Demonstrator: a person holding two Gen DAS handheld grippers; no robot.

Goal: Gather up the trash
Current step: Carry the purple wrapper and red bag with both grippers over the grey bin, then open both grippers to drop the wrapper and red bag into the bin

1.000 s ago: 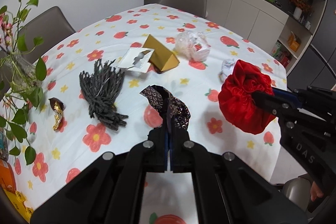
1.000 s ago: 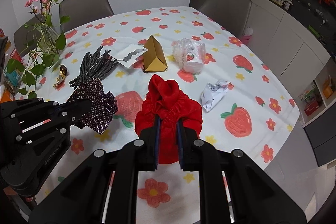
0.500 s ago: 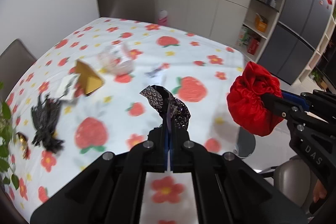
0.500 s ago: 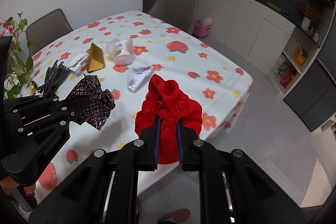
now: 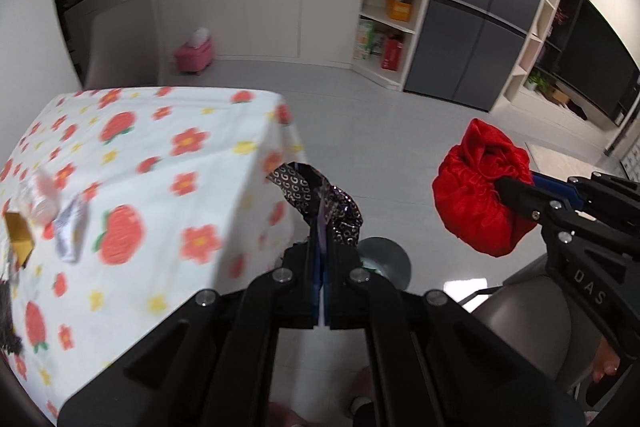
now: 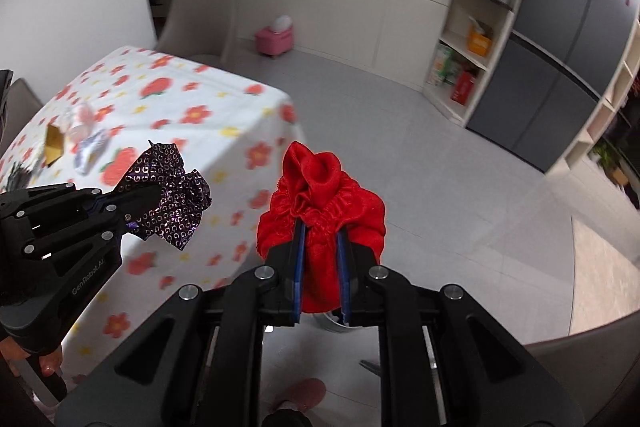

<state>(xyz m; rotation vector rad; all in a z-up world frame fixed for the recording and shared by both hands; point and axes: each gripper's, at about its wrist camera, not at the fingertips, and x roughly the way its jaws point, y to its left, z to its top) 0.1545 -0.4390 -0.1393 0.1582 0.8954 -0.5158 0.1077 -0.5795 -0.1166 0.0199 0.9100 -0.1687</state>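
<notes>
My left gripper (image 5: 322,227) is shut on a crumpled dark wrapper with a ring pattern (image 5: 312,191), which it holds just past the table's corner. My right gripper (image 6: 320,243) is shut on a red drawstring cloth pouch (image 6: 324,191) and holds it over the grey floor. The right wrist view shows the left gripper (image 6: 150,197) with the wrapper (image 6: 176,191) on the left. The left wrist view shows the right gripper (image 5: 506,189) with the pouch (image 5: 476,195) on the right. A round grey container (image 5: 386,263) stands on the floor below both, largely hidden.
The table with the strawberry cloth (image 5: 160,167) lies to the left and carries a gold box (image 5: 18,237), crumpled paper (image 5: 72,231) and a plastic wrap (image 5: 42,187). A grey chair (image 5: 532,311) is at the lower right. A pink stool (image 5: 194,53) and shelves stand farther off.
Both grippers have swung from above the table to beyond its corner, over the floor. Each keeps its grip, the left on the wrapper and the right on the pouch.
</notes>
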